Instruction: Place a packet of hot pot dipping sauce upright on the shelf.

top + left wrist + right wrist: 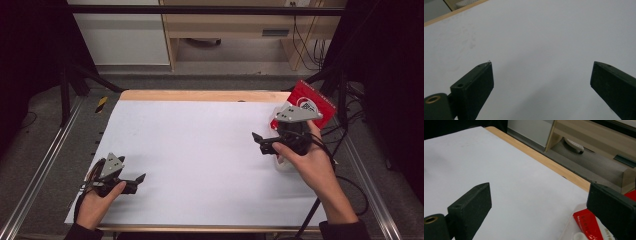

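Right gripper view: red packet (587, 225) lies beside right gripper's (539, 205) open jaws.

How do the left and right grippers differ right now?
The left gripper sits low at the near left of the white sheet; the right gripper is farther back at the right edge. The left has bare sheet ahead; the right has a red packet beside its jaw. Both are open and hold nothing.

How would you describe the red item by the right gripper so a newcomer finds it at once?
Start from the white table and follow its right edge toward the far corner. There, just beyond the right gripper, lies a red packet with white print, overhanging the edge. It is the only red thing on an otherwise white surface.
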{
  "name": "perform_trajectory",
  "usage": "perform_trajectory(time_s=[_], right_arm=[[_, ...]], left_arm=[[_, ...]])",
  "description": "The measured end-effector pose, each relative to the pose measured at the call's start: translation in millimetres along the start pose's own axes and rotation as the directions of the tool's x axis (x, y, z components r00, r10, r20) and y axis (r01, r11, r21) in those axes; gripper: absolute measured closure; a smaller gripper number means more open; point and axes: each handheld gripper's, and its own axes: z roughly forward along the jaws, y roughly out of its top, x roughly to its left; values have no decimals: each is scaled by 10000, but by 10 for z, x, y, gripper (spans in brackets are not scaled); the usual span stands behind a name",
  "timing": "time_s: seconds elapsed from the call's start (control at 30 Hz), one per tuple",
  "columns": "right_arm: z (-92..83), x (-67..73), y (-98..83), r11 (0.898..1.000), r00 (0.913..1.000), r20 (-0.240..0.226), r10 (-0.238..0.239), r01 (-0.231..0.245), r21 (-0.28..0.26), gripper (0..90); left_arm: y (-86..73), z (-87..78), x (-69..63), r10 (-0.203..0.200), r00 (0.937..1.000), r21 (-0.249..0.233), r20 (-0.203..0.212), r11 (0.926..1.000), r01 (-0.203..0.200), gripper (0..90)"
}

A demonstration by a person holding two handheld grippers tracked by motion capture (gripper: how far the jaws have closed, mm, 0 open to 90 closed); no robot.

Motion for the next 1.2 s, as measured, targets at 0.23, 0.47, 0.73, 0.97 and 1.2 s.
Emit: perform_trajectory(time_s=[0.23, 0.47, 0.73, 0.97, 1.2], right_arm=[[58, 180, -130, 9999, 9995, -302, 52, -49, 91, 61], [111, 346, -286, 9999, 9988, -483, 4, 3, 145, 61], [201, 513, -487, 9993, 9969, -773, 143, -116, 360, 64], [320, 634, -633, 9984, 9941, -1027, 337, -287, 496, 67], [465, 755, -703, 9972, 9916, -1202, 486, -415, 615, 68]], left_arm=[[-1, -3, -1, -25, 10000, -61, 3, 10000, 25, 46], [-1, -7, 2, -17, 10000, -75, 22, 10000, 17, 44], [-2, -5, 3, 4, 10000, -55, 43, 10000, -4, 44], [-4, -4, 5, 7, 10000, -42, 48, 10000, -7, 44], [-3, -2, 3, 33, 10000, -39, 84, 10000, -33, 44]])
